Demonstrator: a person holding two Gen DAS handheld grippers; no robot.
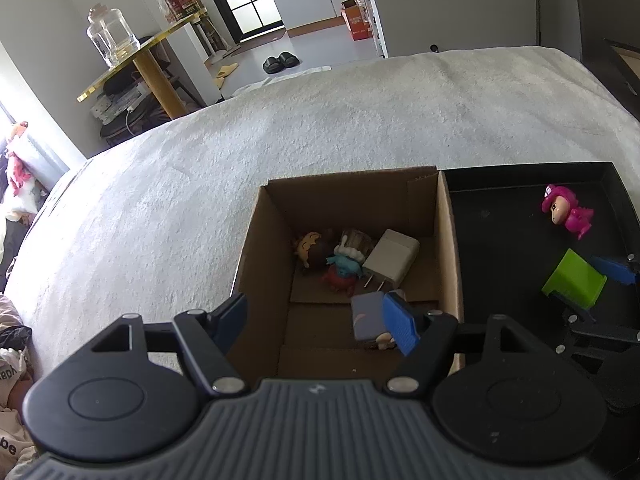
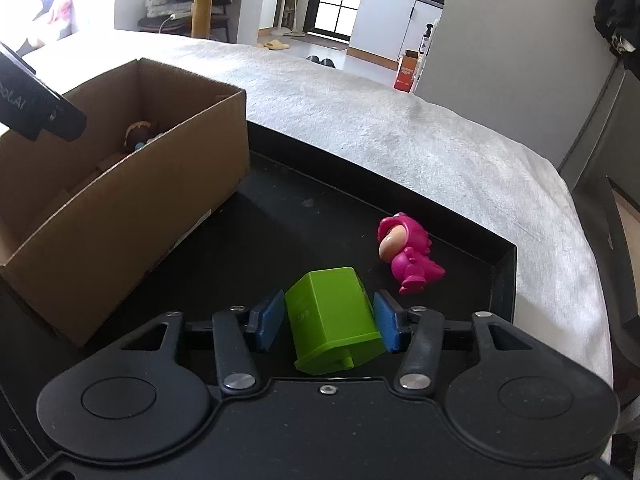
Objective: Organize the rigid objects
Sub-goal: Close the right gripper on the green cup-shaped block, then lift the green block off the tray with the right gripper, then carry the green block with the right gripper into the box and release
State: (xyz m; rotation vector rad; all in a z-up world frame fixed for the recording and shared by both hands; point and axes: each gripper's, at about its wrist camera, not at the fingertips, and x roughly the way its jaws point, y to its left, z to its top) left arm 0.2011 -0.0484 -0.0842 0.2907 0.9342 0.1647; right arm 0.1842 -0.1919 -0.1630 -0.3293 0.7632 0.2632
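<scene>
Green block (image 2: 332, 316) sits right between the blue pads of the right gripper (image 2: 330, 320), lying on the black tray (image 2: 460, 236). From the right wrist view the pads look like they're touching its two sides, or very nearly; there's maybe a hair of gap at the left pad, so I honestly can't tell if it's really clamped or just bracketed. The block is tipped over with a little peg poking out of the end nearest the camera. Just beyond it on the same tray lies the pink figurine (image 2: 408, 256), on its side, clear of the block. The cardboard box (image 2: 132, 216) stands at the tray's left edge, touching it as far as I can see. Over on the left wrist view, the left gripper (image 1: 320, 320) hangs over the box opening with its jaws well apart and nothing pinched between them. Down in the box there's a white charger (image 1: 392, 262), a couple of small toy figures (image 1: 328, 256) bunched together beside it, and a greyish block (image 1: 366, 318) right next to the left gripper's right pad, underneath it rather than gripped. Everything sits on a pale bedspread (image 1: 240, 152).
</scene>
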